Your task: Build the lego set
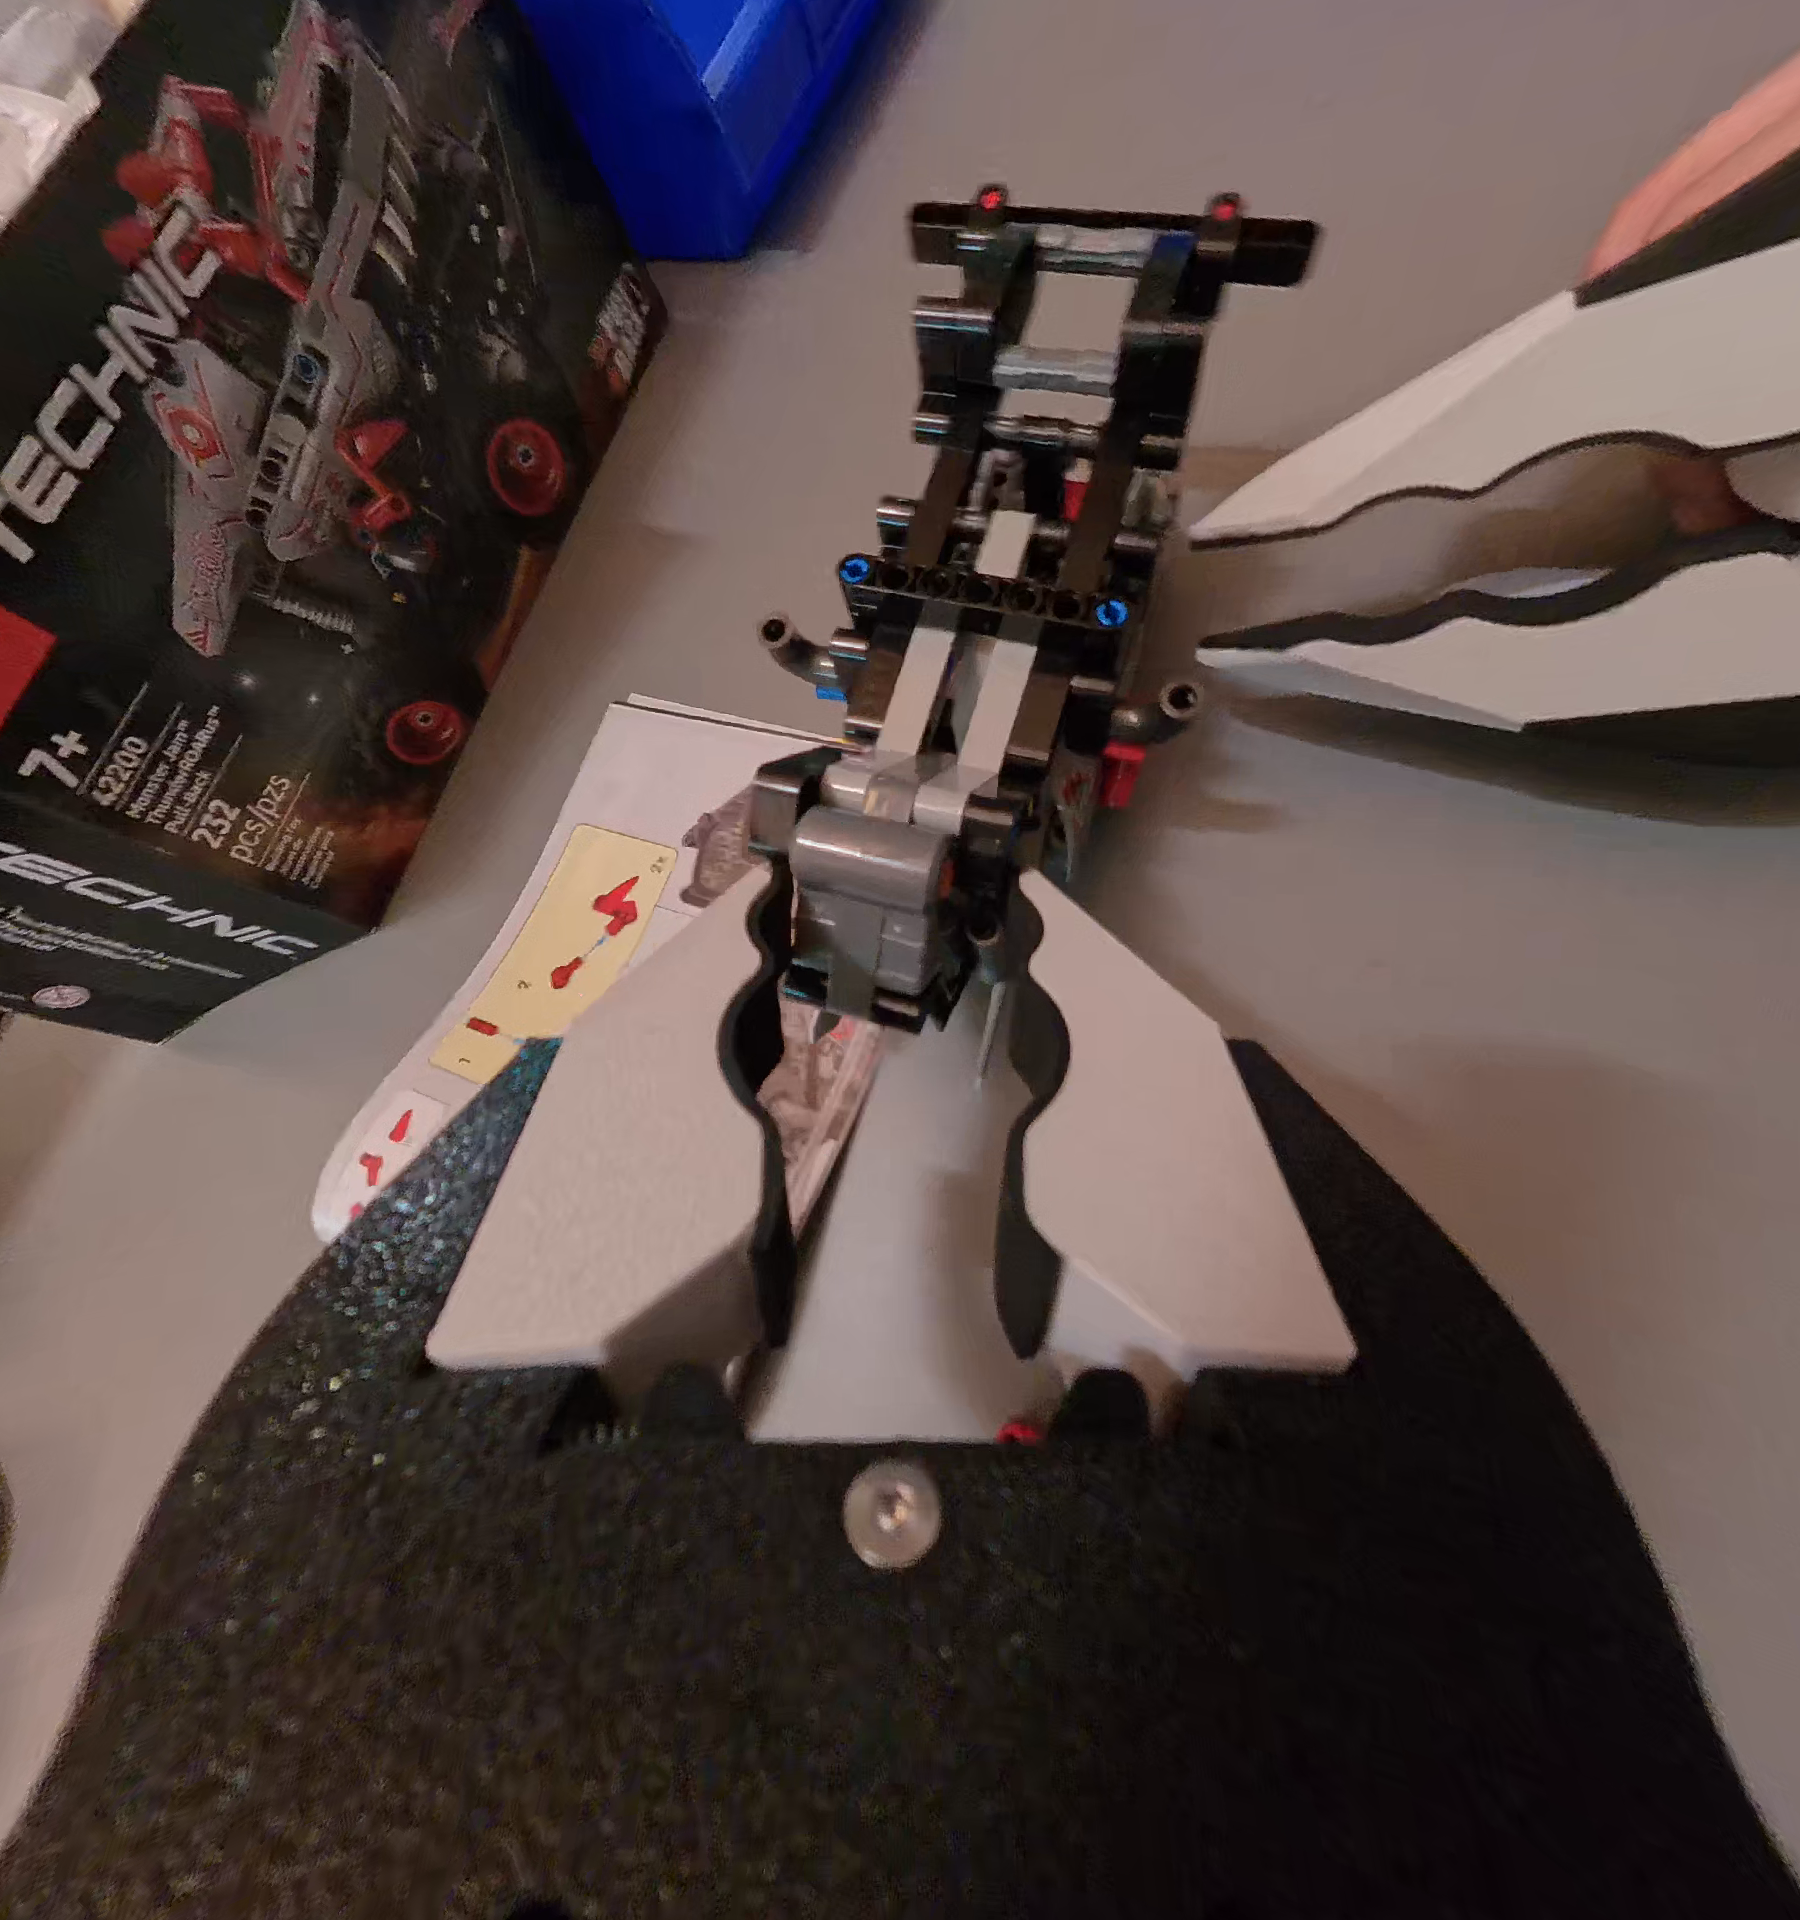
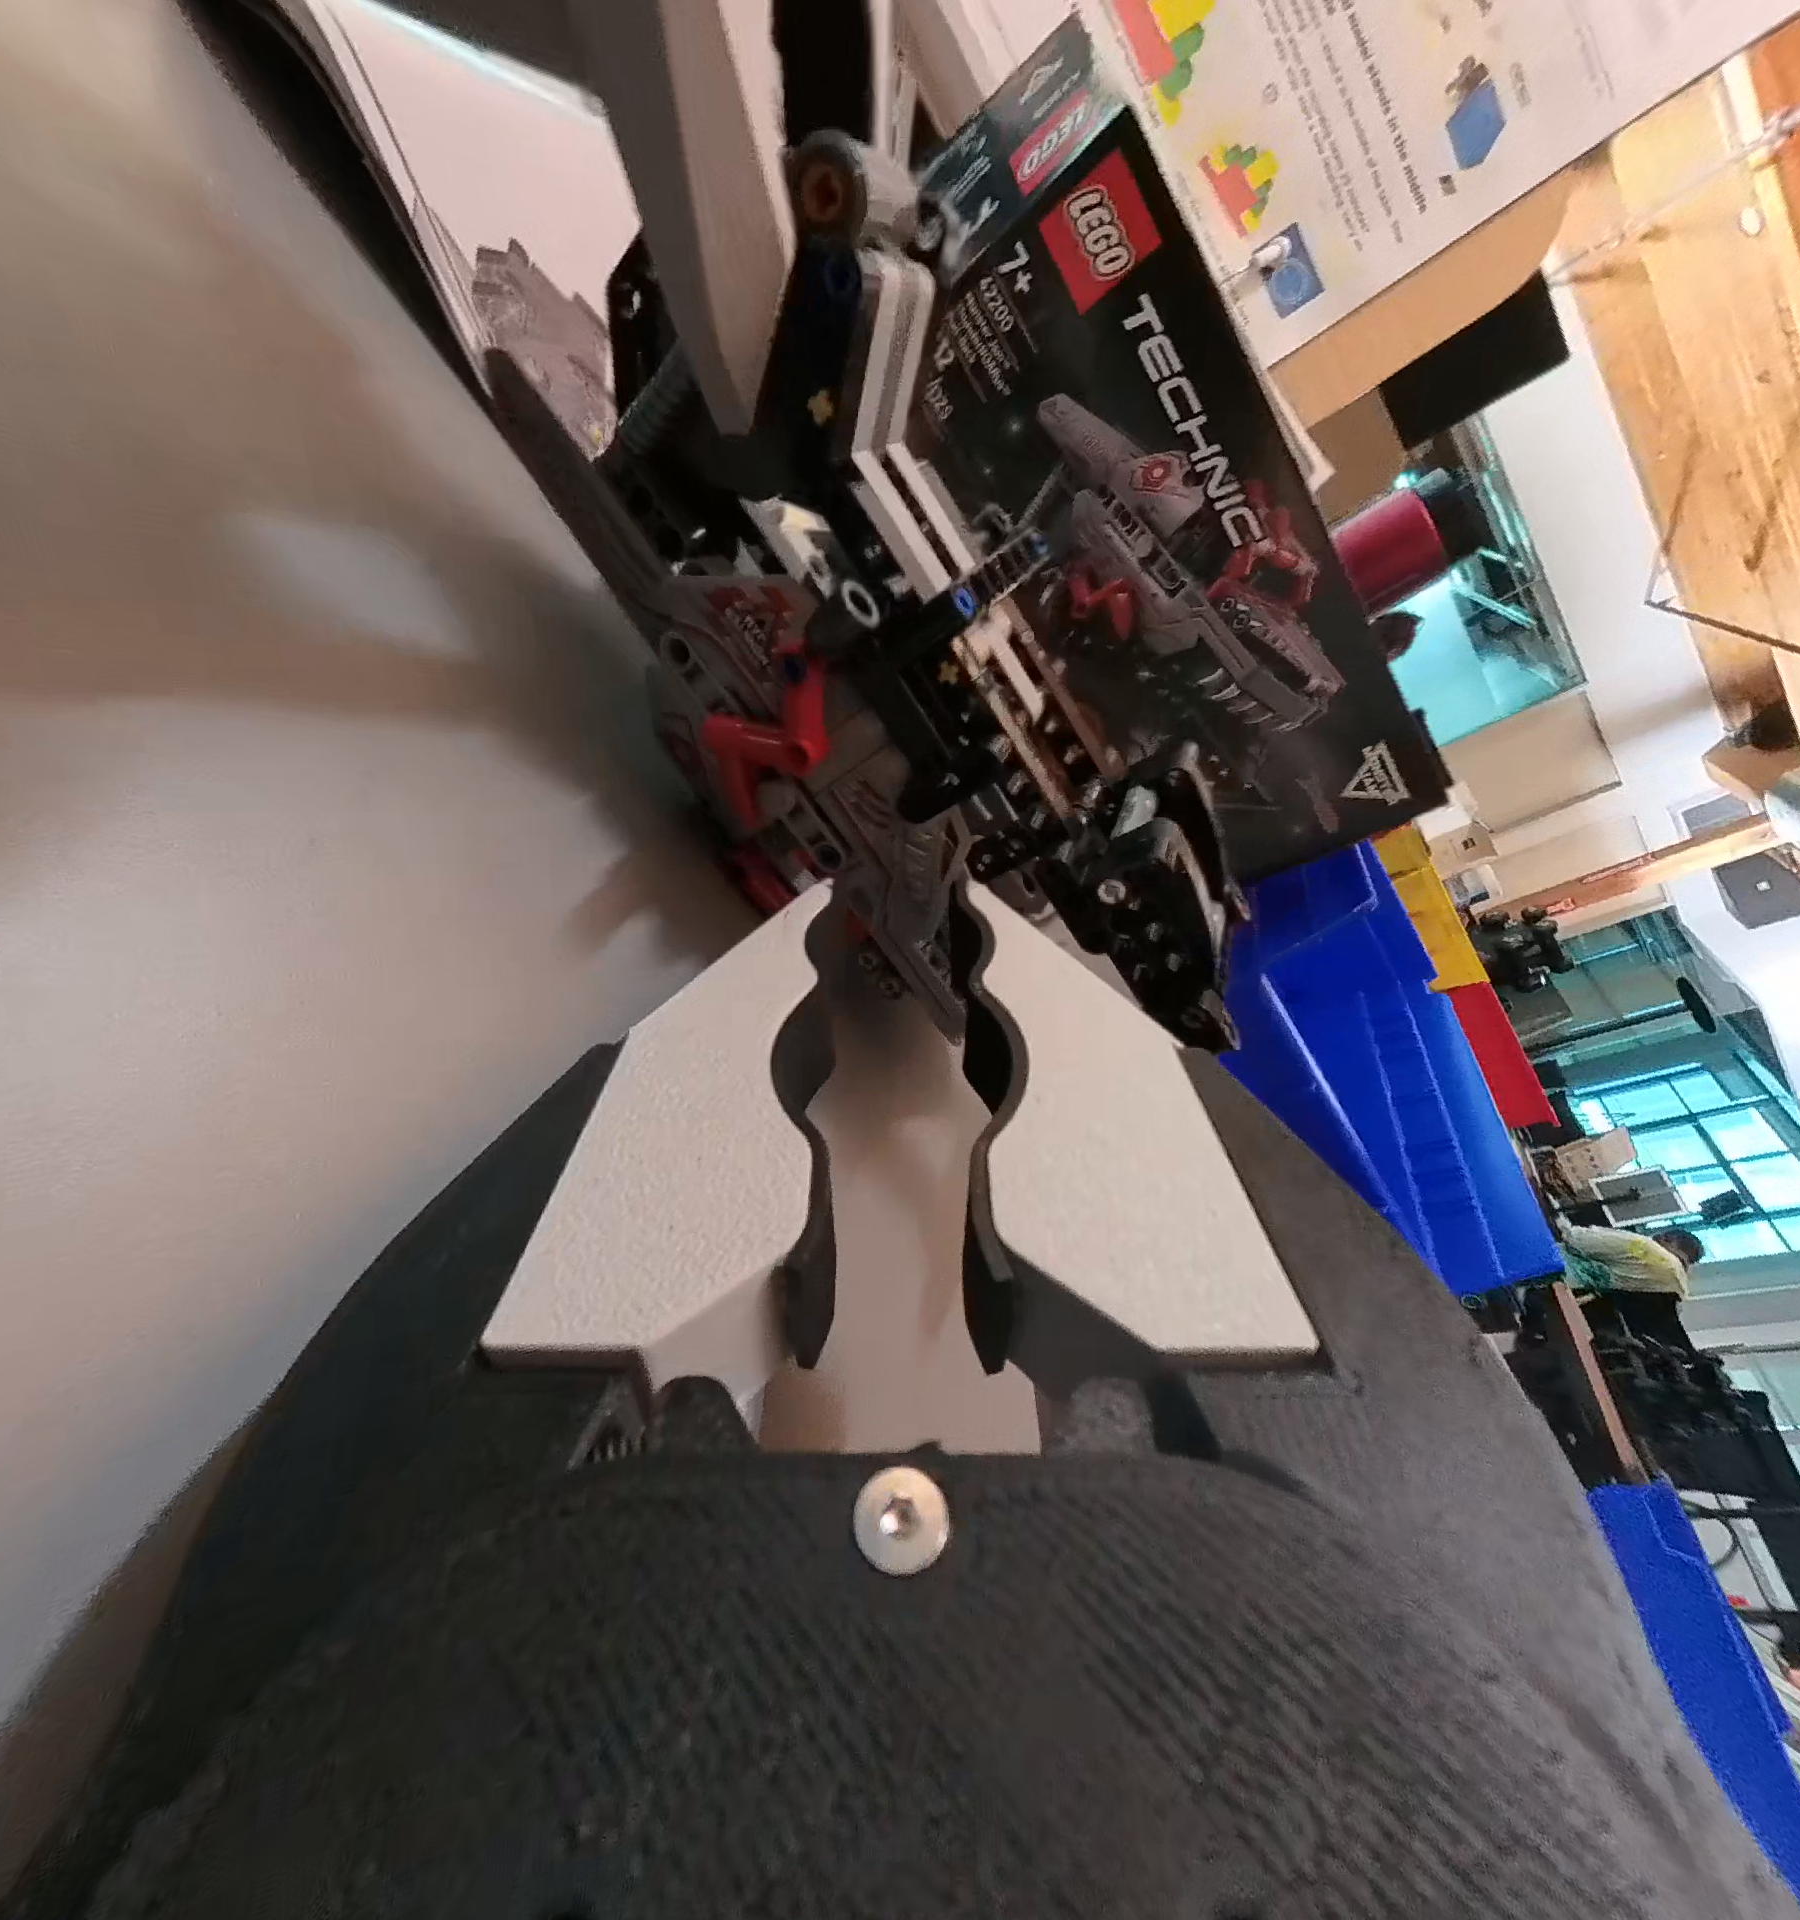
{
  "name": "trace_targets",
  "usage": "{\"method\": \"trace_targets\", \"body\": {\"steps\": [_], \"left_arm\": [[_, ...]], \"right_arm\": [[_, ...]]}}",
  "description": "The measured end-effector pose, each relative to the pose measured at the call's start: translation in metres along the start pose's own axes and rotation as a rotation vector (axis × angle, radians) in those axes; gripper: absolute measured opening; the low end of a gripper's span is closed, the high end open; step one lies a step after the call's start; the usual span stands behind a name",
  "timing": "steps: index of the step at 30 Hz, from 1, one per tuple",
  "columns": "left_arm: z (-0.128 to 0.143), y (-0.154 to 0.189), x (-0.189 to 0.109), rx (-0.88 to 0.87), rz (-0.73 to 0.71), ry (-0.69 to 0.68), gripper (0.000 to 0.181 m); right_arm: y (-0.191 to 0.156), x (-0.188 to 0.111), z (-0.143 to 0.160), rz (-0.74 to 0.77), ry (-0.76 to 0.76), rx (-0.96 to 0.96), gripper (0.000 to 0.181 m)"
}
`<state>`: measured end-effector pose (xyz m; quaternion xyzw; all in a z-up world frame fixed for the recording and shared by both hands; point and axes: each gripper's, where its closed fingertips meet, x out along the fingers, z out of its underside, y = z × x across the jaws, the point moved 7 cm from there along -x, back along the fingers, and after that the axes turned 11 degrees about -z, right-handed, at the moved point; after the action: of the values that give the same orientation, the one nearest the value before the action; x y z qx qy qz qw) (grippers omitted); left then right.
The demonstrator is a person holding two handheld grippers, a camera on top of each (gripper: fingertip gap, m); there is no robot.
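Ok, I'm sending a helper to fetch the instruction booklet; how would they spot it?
Start at the big dark toy box standing on the grey table. Just right of its lower corner lies the booklet, flat under the half-built model. It is the only paper there, white with a pale yellow panel.

Lab or workshop — blue bins [image 2: 1395, 1049], instruction posters [image 2: 1395, 135].

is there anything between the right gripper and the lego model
Nothing visible. In the left wrist view the right gripper comes in from the side with its tips right at the lego model, over bare table. The left gripper grips the model's near end.
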<state>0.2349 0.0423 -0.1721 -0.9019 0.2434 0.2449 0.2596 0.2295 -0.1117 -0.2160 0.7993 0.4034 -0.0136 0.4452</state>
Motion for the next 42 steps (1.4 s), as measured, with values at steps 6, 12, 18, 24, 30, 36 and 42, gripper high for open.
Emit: {"method": "trace_targets", "body": {"steps": [6,12,18,24,30,36,42], "left_arm": [[-0.006,0.029,-0.010,0.062,0.012,0.039,0.038],[-0.009,0.064,-0.015,0.116,0.123,0.138,0.038],[0.002,0.072,-0.028,0.174,0.194,0.200,0.040],[0.039,0.033,-0.052,0.124,0.176,0.098,0.040],[0.076,-0.003,-0.059,0.010,0.262,-0.039,0.032],[0.105,-0.014,-0.065,0.033,0.277,-0.142,0.030],[0.111,-0.003,-0.050,0.026,0.277,-0.134,0.006]], "right_arm": [[0.000,-0.018,-0.015,-0.004,0.244,-0.012,0.026],[-0.005,-0.042,-0.020,-0.004,0.385,-0.066,0.049],[-0.012,-0.066,-0.026,-0.018,0.450,-0.075,0.055],[-0.021,-0.071,-0.043,-0.032,0.356,-0.013,0.057],[-0.020,-0.064,-0.054,-0.045,0.315,0.022,0.049],[-0.048,-0.056,-0.076,-0.220,0.325,0.085,0.025],[-0.078,-0.014,-0.091,-0.466,0.164,0.252,0.022]]}}
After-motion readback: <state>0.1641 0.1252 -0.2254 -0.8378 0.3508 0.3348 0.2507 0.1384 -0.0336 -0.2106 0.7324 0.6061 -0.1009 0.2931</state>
